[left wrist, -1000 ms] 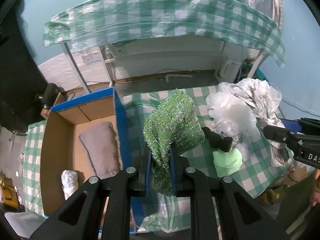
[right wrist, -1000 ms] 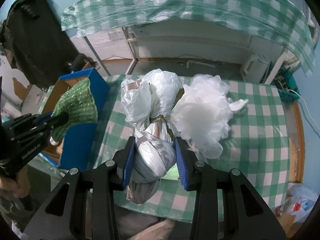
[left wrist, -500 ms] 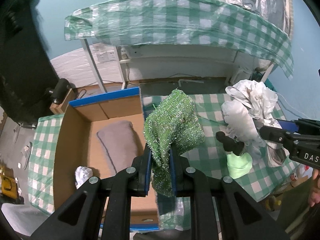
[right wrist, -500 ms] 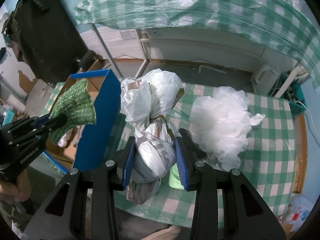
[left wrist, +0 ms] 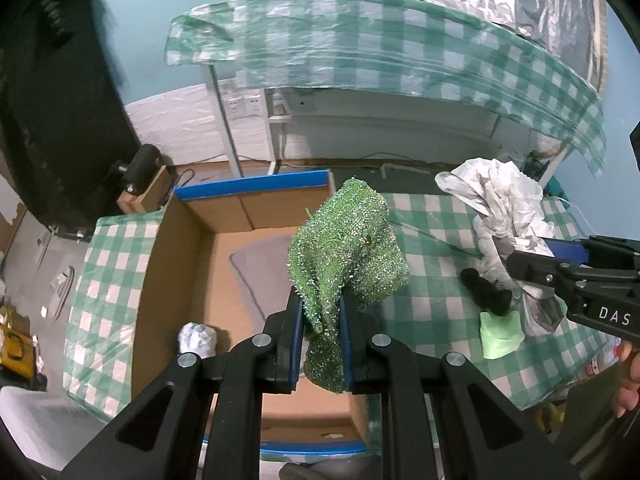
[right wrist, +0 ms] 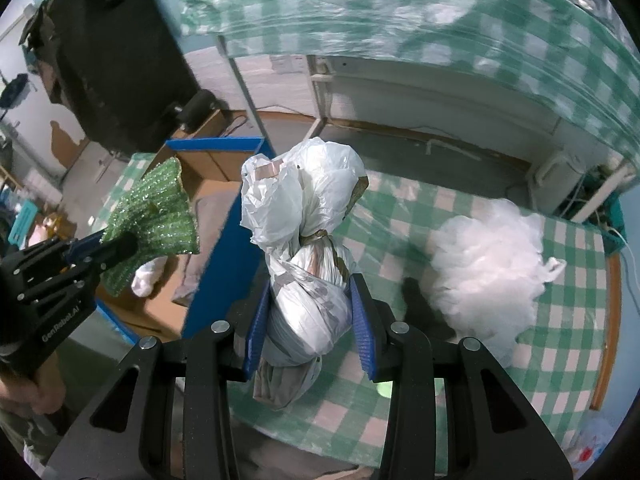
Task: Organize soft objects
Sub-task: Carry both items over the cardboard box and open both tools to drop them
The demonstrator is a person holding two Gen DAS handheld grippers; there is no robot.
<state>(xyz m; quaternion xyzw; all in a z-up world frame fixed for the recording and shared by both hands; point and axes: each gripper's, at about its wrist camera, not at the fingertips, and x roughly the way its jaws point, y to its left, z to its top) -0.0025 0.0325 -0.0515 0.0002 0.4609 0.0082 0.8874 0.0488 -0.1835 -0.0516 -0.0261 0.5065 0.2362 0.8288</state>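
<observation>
- Left wrist view: left gripper [left wrist: 320,320] clamped narrow on a green sparkly cloth [left wrist: 346,256], blue pads pinching its lower fold; the rest stands up and flops right above the fingers. Cloth is held in the air over the right side of the open cardboard box [left wrist: 176,264].
- Box has blue-taped edges and sits on the check-covered table beside the main tabletop. Inside: a grey pad [left wrist: 262,268] flat on the floor, a small white wad [left wrist: 198,338] near the front.
- On the green-and-white checked tablecloth [left wrist: 436,240] to the right: a light green soft item [left wrist: 502,332] with a black object [left wrist: 486,290] just beside it. Right gripper [left wrist: 532,268] enters from the right edge with its bundle.
- Judgement, step in hand: drop the cloth into the box. Best to bring the fingers well inside the wall before opening, aim for bare cardboard between pad and wad, and lower first so the floppy top does not drape over the rim.
- Right wrist view: right gripper [right wrist: 310,312] closed moderately wide around a knotted white plastic bag bundle [right wrist: 306,240], pads pressing its lower bulge; held aloft just right of the box's blue wall.
- A fluffy white plastic heap [right wrist: 488,264] lies on the cloth, well apart from the bundle; the black object sits at its left base.
- Room: teal wall, a second check-covered table behind with white metal legs, wall sockets, a dark garment hanging at left, floor clutter at the far left. Background is motion-blurred.
</observation>
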